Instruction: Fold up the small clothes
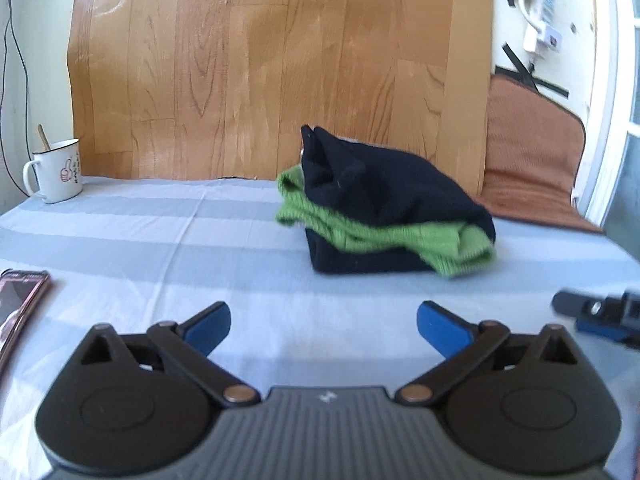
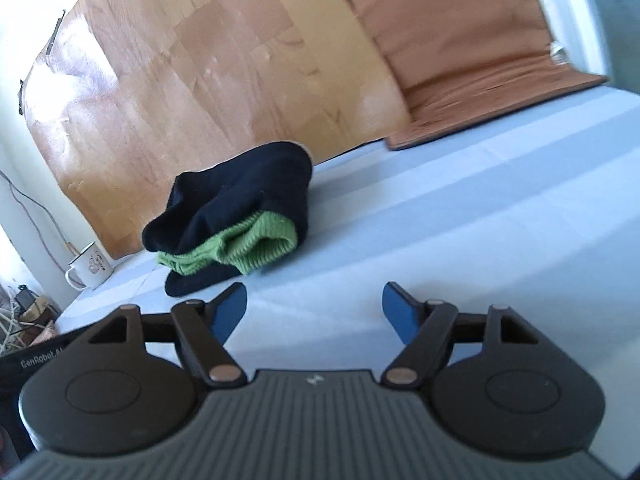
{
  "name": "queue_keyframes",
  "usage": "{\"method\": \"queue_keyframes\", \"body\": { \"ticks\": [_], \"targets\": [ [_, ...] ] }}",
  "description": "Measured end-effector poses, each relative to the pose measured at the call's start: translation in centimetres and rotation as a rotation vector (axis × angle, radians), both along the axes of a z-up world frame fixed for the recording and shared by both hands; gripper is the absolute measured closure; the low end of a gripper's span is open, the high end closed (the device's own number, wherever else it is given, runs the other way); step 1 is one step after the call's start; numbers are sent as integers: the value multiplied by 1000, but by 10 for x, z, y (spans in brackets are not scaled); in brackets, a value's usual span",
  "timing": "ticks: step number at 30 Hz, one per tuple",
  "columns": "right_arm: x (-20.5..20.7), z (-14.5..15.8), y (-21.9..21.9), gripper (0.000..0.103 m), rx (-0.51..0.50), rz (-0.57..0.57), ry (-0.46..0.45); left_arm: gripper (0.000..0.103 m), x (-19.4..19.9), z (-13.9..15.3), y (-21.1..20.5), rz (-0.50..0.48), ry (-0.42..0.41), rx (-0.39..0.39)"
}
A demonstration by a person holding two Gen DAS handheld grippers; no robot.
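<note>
Phone (image 1: 18, 312): at the far left edge of my left view, lying flat on the striped cloth, only partly in frame.
Mug (image 1: 56, 174): white enamel with a dark rim and a thumbs-up print, standing upright at the back left of the worktop (image 1: 160, 240), a stick poking out of it.
My left gripper (image 1: 323, 322): fingers spread wide with nothing between them, blue pads (image 1: 210, 326) facing each other above bare cloth, well short of the clothes.
Wood-grain board (image 1: 280, 68): standing behind the worktop, just behind the clothes.
Folded clothes (image 1: 384, 208): a dark navy and bright green garment in one soft stack right of centre, green layer sandwiched between navy layers and sticking out at both ends.
My right gripper (image 2: 314, 308): fingers released and apart, holding nothing, tilted over the cloth with the stack (image 2: 236, 216) ahead and to its left; its tip also shows at the right edge of my left view.
Brown cushion (image 1: 532, 152): at the back right, leaning against the wall.
</note>
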State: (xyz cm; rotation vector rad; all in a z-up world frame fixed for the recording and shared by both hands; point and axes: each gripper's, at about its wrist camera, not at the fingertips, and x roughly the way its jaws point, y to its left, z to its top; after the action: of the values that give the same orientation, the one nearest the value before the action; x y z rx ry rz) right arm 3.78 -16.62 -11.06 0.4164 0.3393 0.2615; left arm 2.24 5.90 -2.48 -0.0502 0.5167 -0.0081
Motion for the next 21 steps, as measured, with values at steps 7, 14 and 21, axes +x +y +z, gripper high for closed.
{"method": "queue_keyframes", "body": {
  "ticks": [7, 14, 21],
  "targets": [
    [-10, -1, 4, 23, -28, -16, -46, 0, -15, 1, -6, 26, -69, 50],
    [-9, -5, -5, 17, 21, -18, -25, 0, -12, 1, -4, 37, -56, 41],
    [-9, -8, -17, 14, 91, -45, -21, 0, -13, 0, -3, 44, -63, 39]
  ]
}}
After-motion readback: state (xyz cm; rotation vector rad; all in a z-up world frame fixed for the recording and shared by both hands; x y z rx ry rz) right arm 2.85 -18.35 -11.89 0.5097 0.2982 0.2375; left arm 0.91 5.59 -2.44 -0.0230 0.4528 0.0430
